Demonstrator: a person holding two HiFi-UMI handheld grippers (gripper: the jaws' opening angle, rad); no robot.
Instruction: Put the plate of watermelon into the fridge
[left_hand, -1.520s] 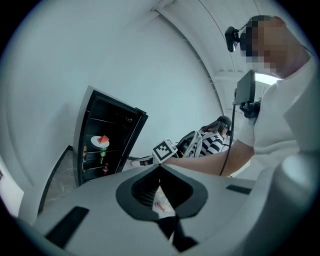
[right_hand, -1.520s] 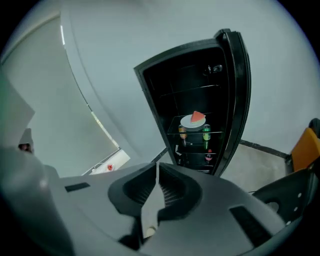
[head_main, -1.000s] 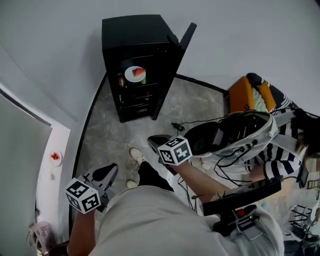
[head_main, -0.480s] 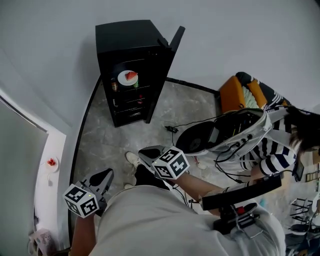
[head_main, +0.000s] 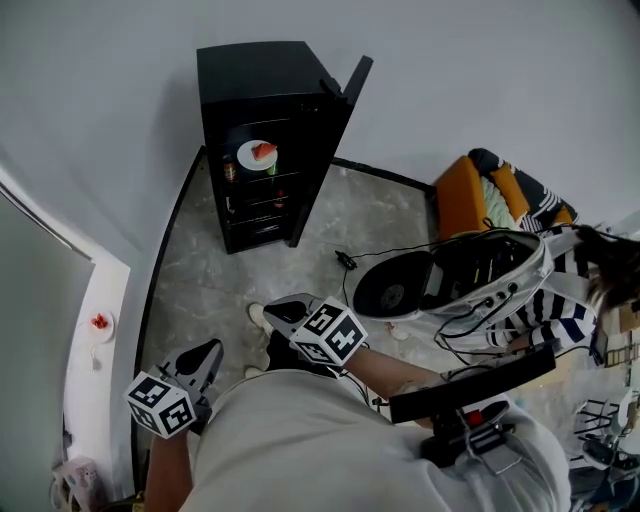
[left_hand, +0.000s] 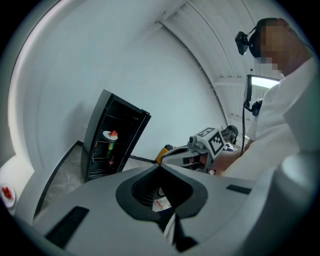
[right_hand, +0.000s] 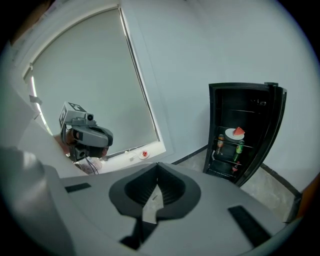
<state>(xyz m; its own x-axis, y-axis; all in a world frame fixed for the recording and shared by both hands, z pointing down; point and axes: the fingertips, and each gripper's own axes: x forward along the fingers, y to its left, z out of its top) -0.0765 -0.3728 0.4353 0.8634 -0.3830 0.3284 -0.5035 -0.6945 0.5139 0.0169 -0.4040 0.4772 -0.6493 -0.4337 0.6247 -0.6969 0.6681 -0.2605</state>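
The black fridge (head_main: 270, 130) stands against the wall with its door (head_main: 346, 92) swung open to the right. A white plate with a watermelon slice (head_main: 258, 155) rests on an upper shelf inside; it also shows as the plate (left_hand: 111, 135) and the plate (right_hand: 235, 133) in the gripper views. My left gripper (head_main: 210, 351) hangs low at my left side, shut and empty. My right gripper (head_main: 270, 309) is held in front of my body, well short of the fridge, shut with nothing between its fingers.
Bottles (right_hand: 220, 144) stand on the fridge shelves. A small dish of red bits (head_main: 100, 322) lies on the white sill at the left. A person in striped sleeves sits at the right with an open white case (head_main: 450, 275), an orange seat (head_main: 465, 195) and a cable (head_main: 350, 260) on the floor.
The fridge has slid slightly up and left in view. My right gripper has drifted left and down, closer to my body. The plate stays on its shelf.
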